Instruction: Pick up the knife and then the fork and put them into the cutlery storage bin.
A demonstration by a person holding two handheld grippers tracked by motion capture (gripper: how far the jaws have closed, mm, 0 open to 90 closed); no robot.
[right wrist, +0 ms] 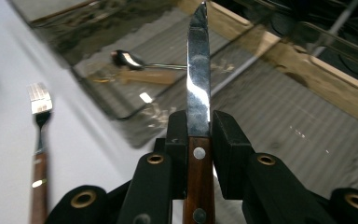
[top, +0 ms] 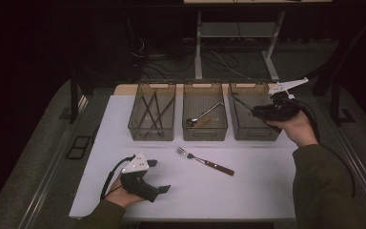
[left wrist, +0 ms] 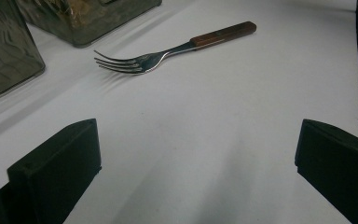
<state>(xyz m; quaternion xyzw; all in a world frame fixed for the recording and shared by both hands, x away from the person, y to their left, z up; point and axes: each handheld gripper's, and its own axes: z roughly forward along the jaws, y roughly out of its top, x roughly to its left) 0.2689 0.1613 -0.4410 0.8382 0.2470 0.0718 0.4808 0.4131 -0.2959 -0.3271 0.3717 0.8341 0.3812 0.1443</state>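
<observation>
1. The right gripper [top: 262,110] hung over the right-hand bin [top: 253,135], jaws clamped on the wooden handle of a knife [right wrist: 198,88], with the blade pointing out past the pads toward the middle bin [top: 205,133].
2. The grip sat high on the handle, close to the blade (a narrow hold), so the knife could have pivoted or slipped if tilted sharply.
3. A release made too far across might have dropped it beside the spoon [top: 205,116] in the middle bin, or the blade tip could have caught a bin wall.
4. The left gripper [top: 158,175] rested on the table [top: 267,191], jaws wide and empty, facing a fork [left wrist: 168,51] lying nearby.
</observation>
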